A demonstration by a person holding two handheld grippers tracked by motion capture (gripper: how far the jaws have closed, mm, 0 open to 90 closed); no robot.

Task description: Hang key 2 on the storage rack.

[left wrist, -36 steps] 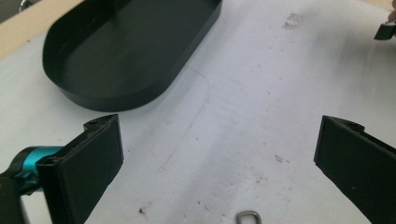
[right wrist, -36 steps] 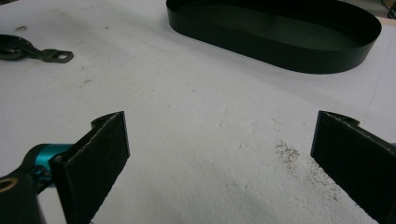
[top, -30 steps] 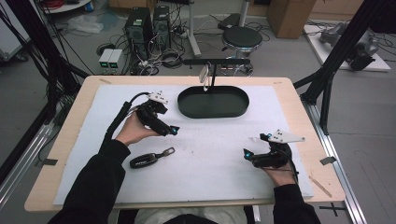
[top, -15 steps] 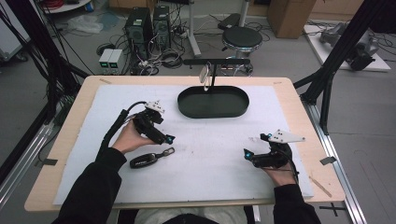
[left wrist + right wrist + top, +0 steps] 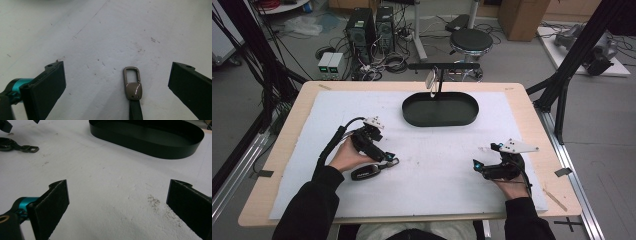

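Two sets of jaws wide open. Left gripper [image 5: 384, 156] dropped down over key fob [image 5: 367, 172], clasp [image 5: 132, 82] now between jaws. Right gripper [image 5: 479, 167] idle, gripping nothing. Looks like pickup next.

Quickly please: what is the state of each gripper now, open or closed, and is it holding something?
Left gripper: open, holding nothing; the key fob's clip lies between its jaws.
Right gripper: open, holding nothing, over the bare mat.

High view overhead facing forward, gripper views close, low over the mat [image 5: 437, 170]
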